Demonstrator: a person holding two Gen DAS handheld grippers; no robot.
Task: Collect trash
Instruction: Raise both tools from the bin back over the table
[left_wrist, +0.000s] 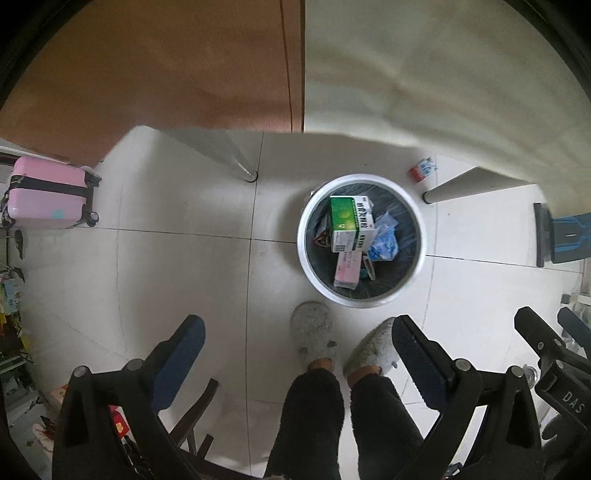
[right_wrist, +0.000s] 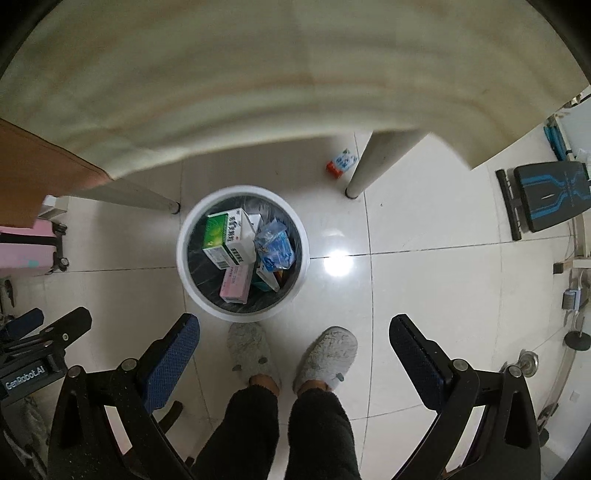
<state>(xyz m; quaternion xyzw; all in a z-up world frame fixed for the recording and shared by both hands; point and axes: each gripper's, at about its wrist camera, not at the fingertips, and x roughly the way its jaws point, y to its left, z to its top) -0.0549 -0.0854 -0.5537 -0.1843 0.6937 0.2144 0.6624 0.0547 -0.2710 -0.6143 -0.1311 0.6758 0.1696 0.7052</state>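
Observation:
A white round trash bin (left_wrist: 305, 254) (right_wrist: 181, 266) with a dark liner stands on the tiled floor under the table. Inside lie a green-and-white box (left_wrist: 349, 221) (right_wrist: 225, 236), a pink box (left_wrist: 347, 271) (right_wrist: 234, 284) and a blue plastic wrapper (left_wrist: 384, 240) (right_wrist: 275, 247). A small red-and-blue carton (left_wrist: 423, 169) (right_wrist: 341, 162) lies on the floor beyond the bin, near a table leg. My left gripper (left_wrist: 299, 336) is open and empty, held high above the floor. My right gripper (right_wrist: 295, 338) is open and empty too.
A table with a cream cloth (left_wrist: 424, 74) (right_wrist: 258, 85) overhangs the bin; its legs (left_wrist: 243, 166) (right_wrist: 364, 170) stand on both sides. The person's grey slippers (left_wrist: 314, 336) (right_wrist: 325, 358) are just before the bin. A pink suitcase (left_wrist: 48, 192) is left, a black-blue bench (right_wrist: 550, 195) right.

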